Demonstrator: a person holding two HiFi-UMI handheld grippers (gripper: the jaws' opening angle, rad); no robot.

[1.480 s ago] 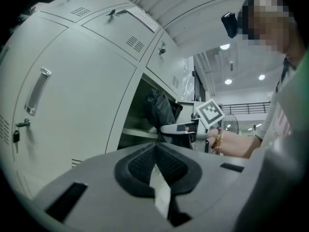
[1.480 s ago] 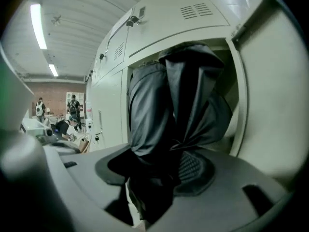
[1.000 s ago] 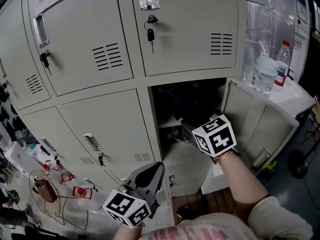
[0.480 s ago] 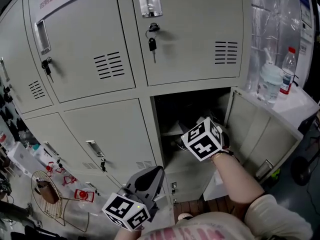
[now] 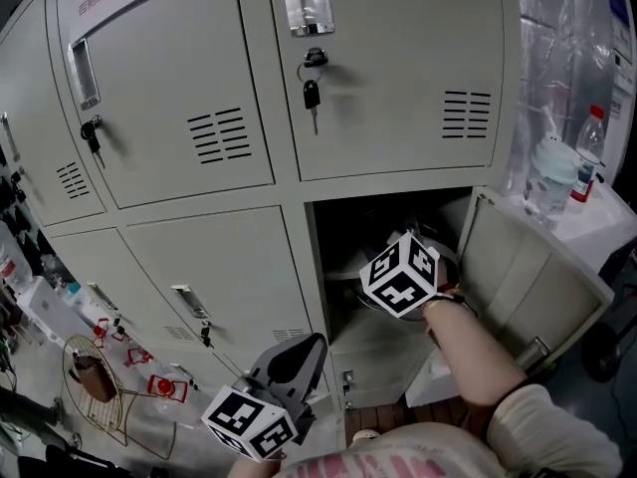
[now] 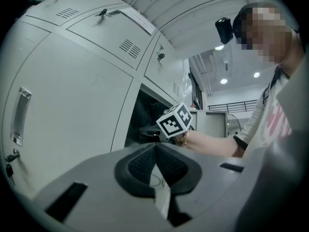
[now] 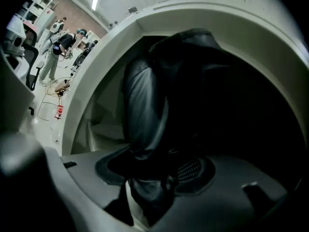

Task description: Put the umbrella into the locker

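Two tongs in head view: left tongs (image 5: 297, 355) low, below-left of the open locker (image 5: 343, 232); right tongs (image 5: 396, 277) at the locker's mouth, with the door (image 5: 528, 267) swung out to the locker's right. Left gripper view: left jaws together, nothing between them. Right gripper view: right jaws clamped on the dark folded umbrella (image 7: 142, 105), which points into the dark locker interior.
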